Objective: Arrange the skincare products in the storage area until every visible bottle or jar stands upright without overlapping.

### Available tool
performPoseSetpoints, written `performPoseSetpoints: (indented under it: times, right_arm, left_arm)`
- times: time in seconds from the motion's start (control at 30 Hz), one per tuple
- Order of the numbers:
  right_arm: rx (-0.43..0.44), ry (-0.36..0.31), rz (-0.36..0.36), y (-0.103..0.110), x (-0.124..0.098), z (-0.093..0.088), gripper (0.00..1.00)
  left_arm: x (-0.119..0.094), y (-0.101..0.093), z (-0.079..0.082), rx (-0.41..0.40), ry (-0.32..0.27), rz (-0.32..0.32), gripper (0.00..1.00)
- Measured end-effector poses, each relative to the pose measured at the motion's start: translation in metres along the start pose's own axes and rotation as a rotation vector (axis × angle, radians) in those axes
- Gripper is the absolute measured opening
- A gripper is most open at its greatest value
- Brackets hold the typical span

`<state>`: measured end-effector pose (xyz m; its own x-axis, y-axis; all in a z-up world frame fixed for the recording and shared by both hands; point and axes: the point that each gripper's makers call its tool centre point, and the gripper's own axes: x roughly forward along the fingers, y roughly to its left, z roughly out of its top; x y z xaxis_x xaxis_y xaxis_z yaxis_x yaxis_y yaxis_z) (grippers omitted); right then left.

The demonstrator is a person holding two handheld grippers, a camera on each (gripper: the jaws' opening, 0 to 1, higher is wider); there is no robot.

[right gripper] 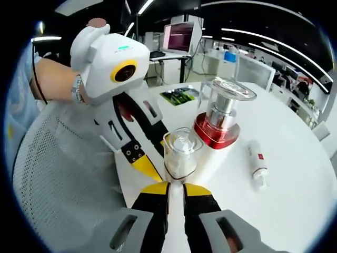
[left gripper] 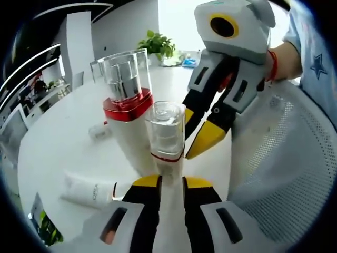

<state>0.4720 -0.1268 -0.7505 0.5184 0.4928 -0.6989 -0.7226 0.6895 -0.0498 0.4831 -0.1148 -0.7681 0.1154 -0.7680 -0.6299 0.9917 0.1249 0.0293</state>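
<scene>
Not much to read here, honestly. The white tube (left gripper: 90, 191) lying on the table in the left gripper view has some dark lettering along its side, but it's too small and blurry to make out. In the right gripper view, another white tube (right gripper: 257, 165) lying flat carries a small red mark, which can't be read either. The monitor (right gripper: 178, 37) far back glows pinkish with nothing legible on it. A sleeve (left gripper: 318, 66) has a dark star shape printed on it.
</scene>
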Motion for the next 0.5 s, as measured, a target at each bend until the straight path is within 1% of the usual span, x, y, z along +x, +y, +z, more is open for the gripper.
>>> performPoseSetpoints:
  times: [0.27, 0.37, 0.43, 0.5]
  right_arm:
    - [-0.007, 0.009, 0.003, 0.001, 0.001, -0.002, 0.03]
    - [0.010, 0.021, -0.002, -0.002, -0.001, -0.006, 0.04]
    - [0.022, 0.031, -0.011, -0.006, -0.002, -0.010, 0.03]
    - [0.040, 0.039, -0.022, -0.011, -0.004, -0.014, 0.03]
  left_arm:
    - [0.000, 0.000, -0.002, 0.006, 0.012, -0.006, 0.18]
    - [-0.003, 0.003, -0.003, 0.003, 0.013, 0.000, 0.20]
    - [-0.007, 0.008, -0.005, -0.012, 0.014, 0.011, 0.21]
    - [-0.012, 0.014, -0.009, -0.042, 0.028, 0.020, 0.21]
